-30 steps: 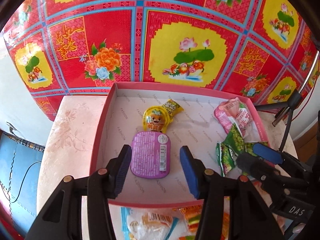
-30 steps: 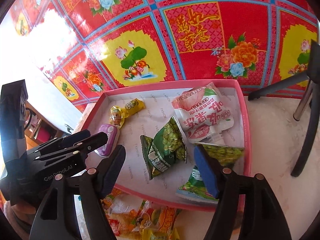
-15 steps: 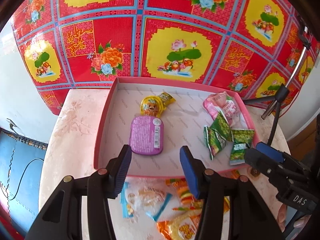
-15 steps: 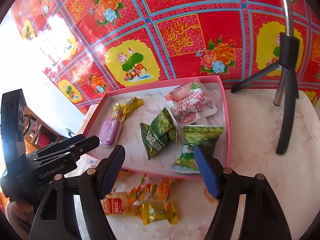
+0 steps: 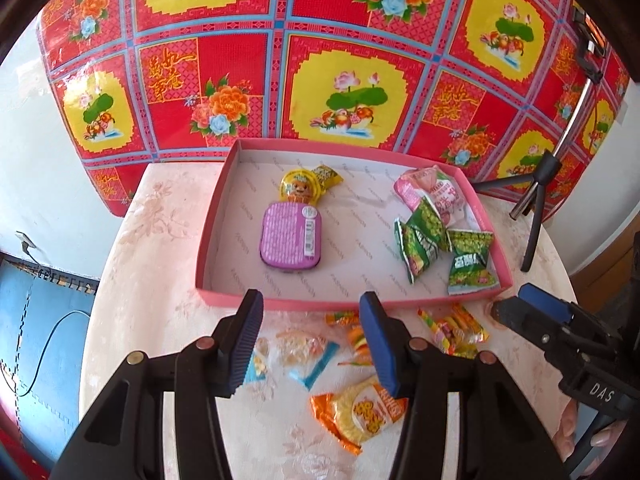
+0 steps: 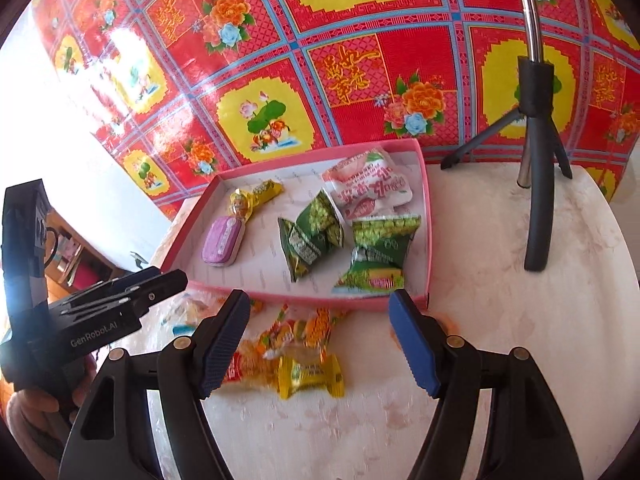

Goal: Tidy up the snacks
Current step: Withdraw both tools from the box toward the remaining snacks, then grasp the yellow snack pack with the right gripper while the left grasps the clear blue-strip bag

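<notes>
Both the left gripper (image 5: 310, 342) and right gripper (image 6: 318, 340) are spread and empty above loose snack packets (image 6: 296, 354) on the worktop (image 6: 500, 288), just beside the pink tray (image 5: 216, 236) holding 6 snacks.

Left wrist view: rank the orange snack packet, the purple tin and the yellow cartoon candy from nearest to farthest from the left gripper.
From the left gripper:
1. Orange snack packet, on the table, right of the fingers.
2. Purple tin, inside the pink box.
3. Yellow cartoon candy, just behind the tin.
</notes>
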Demonstrator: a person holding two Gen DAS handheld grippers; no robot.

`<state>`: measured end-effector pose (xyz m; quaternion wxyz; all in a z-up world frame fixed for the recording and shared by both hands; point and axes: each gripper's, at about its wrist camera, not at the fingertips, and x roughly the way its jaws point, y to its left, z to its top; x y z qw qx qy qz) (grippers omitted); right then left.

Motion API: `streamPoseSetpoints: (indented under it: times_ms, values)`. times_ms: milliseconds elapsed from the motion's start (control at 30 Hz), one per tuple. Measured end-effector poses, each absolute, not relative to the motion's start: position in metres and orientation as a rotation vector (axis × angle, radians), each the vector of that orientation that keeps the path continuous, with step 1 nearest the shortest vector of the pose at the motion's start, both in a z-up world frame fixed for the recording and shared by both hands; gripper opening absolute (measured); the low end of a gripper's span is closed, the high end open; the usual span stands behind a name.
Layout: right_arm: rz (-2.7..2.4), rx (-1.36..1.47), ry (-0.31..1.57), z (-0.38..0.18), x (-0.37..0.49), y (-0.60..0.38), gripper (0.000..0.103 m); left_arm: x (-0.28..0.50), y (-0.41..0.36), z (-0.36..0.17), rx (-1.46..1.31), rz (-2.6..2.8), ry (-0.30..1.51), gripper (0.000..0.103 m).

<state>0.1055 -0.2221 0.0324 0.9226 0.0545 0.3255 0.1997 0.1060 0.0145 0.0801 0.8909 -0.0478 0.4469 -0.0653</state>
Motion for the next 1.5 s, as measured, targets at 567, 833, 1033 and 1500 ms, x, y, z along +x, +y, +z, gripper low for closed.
streamPoseSetpoints:
  times_ms: [567,833,1033,1500]
  values:
    - [0.403,0.091,0.738,0.008,0.101,-0.213,0.074,0.092,0.031,0.073,-0.116,-0.120,0.962,0.052]
    - [0.413,0.078,0.778,0.002,0.113,-0.194,0.074,0.091,0.039,0.068,-0.133,-0.117,0.977,0.052]
    - [0.389,0.073,0.808,-0.005,0.124,-0.185,0.071,0.092,0.043,0.067,-0.139,-0.123,0.988,0.052]
    - [0.331,0.007,0.810,-0.008,0.120,-0.197,0.041,0.100,0.039,0.060,-0.136,-0.136,1.016,0.053]
